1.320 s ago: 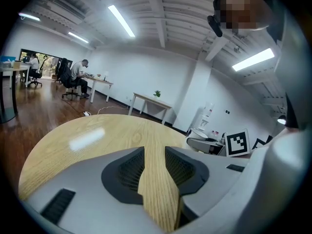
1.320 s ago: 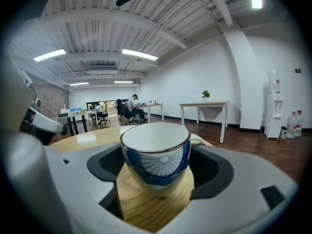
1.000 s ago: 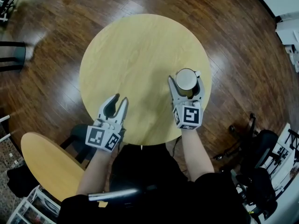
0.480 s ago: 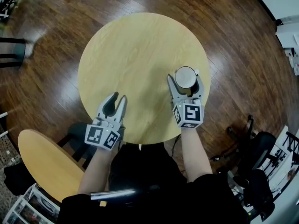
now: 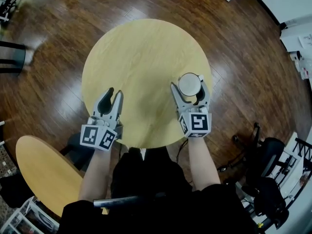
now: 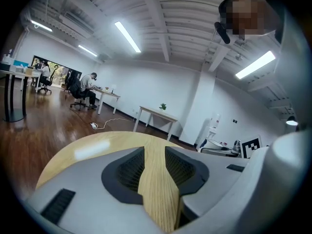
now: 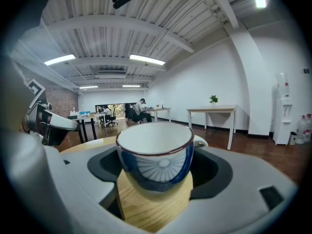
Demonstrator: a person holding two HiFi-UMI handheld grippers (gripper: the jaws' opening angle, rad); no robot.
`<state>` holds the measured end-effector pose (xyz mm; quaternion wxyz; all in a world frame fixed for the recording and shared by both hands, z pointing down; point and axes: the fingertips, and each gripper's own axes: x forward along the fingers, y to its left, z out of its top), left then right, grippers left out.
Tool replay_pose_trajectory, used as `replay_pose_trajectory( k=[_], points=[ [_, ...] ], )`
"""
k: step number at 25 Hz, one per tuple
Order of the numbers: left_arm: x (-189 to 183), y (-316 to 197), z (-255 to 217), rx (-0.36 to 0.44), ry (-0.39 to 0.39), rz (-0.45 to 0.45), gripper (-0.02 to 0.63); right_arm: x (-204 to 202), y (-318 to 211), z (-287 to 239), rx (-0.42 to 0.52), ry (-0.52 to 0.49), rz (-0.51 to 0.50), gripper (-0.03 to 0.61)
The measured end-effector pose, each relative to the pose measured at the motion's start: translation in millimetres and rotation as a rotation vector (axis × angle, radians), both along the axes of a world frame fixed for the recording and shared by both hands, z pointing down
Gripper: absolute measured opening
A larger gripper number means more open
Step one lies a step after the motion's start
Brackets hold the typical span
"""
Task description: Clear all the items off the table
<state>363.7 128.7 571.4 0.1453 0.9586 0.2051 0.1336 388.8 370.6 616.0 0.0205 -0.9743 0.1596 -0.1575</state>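
- Round pale-wood table [image 5: 141, 48] on a dark plank floor [image 5: 53, 96] is seen to bear a single item, near its right edge
- Blue-and-white cup [image 5: 190, 85] is clasped by its sides between the jaws of the right gripper [image 5: 190, 87]
- It is kept upright, mouth up, long axis vertical; its handle [image 7: 200, 141] is turned away from the gripper, to the far right
- Left gripper [image 5: 113, 92] is held narrowly parted over bare wood, nothing between its jaws
- Removal is judged under way; next the cup must be carried level clear of the table
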Motion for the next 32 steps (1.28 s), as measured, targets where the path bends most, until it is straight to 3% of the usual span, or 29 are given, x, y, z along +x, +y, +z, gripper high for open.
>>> replay_pose_trajectory(
  k=[13, 22, 29, 32],
  points=[
    [-11.4, -31.9, -75.4, 0.009, 0.159, -0.091, 0.133, -1.4, -26.4, -73.8, -0.02, 0.113, -0.108, 0.403],
    [-65.8, -115.7, -117.1, 0.035, 0.261, -0.355, 0.133, 19.4, -92.5, -125.5, -0.012, 0.244, -0.291, 0.403],
    [-128.5, -196.1, -147.1, 0.102, 0.308, -0.595, 0.133, 19.3, -186.7, -165.0, 0.038, 0.316, -0.491, 0.404],
    [-166.9, -227.6, -160.8, 0.112, 0.335, -0.688, 0.133, 0.2, -237.8, -183.5, 0.054, 0.346, -0.592, 0.403]
  ],
)
